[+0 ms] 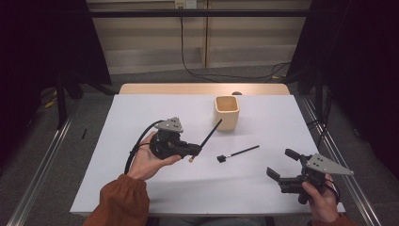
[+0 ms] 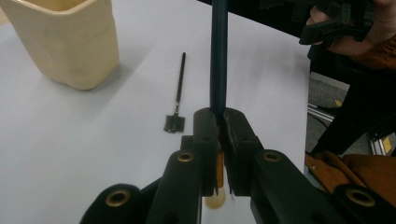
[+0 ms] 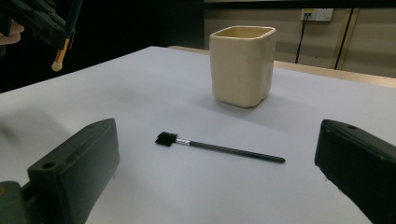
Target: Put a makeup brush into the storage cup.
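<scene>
Cup (image 1: 227,112) stands upright at the counter's (image 1: 141,188) far middle, so the left claw (image 1: 196,149), clamped on a raised brush (image 1: 210,134), should swing over its mouth, handle down, before letting go. Right claw (image 1: 278,165) hovers wide open near the second brush (image 1: 237,153), lying flat.

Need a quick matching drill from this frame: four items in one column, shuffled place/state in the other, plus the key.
Things:
1. left gripper
2. right gripper
3. beige cup
4. black-headed brush

Places or states:
A. lying flat on the white table, nothing touching it
B. jaws wide apart, nothing between them
C. standing upright near the far edge
D. jaws shut on the dark-handled brush with the pale tip

Pairs: 1-D, 2-B, 3-C, 4-A
</scene>
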Demonstrator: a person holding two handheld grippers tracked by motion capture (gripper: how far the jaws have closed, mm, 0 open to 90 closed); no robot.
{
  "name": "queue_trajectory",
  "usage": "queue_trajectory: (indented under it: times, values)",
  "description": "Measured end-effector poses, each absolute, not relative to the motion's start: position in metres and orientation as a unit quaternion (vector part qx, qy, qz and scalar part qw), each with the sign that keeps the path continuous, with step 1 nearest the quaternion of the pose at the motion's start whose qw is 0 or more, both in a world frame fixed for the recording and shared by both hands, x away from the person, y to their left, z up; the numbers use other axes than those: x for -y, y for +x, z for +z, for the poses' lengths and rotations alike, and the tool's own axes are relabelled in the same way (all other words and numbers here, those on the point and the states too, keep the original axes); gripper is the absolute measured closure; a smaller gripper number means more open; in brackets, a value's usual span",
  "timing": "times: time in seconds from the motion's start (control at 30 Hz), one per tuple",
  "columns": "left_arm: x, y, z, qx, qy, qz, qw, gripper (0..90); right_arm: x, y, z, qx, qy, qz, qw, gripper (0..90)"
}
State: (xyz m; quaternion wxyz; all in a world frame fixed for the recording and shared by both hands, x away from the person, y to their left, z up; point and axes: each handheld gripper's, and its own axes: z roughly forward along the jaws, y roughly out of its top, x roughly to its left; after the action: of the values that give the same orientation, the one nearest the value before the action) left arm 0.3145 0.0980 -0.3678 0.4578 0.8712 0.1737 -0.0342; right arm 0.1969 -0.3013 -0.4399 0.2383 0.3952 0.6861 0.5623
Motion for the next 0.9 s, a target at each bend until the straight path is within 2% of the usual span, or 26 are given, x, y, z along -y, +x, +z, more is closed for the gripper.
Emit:
queue_trajectory:
  times: [0.23, 0.57, 0.9]
  values:
    - [-0.091, 0.316, -0.367, -0.17, 0.883, -0.033, 0.437, 84.5, 0.302, 0.197, -0.44, -0.688, 0.392, 0.562, 0.239, 0.0]
    - [-0.081, 0.314, -0.36, -0.125, 0.92, -0.046, 0.369, 84.5, 0.299, 0.2, -0.44, -0.687, 0.406, 0.558, 0.229, 0.0]
    - [-0.068, 0.312, -0.359, -0.111, 0.944, -0.051, 0.306, 84.5, 0.299, 0.2, -0.439, -0.688, 0.403, 0.559, 0.229, 0.0]
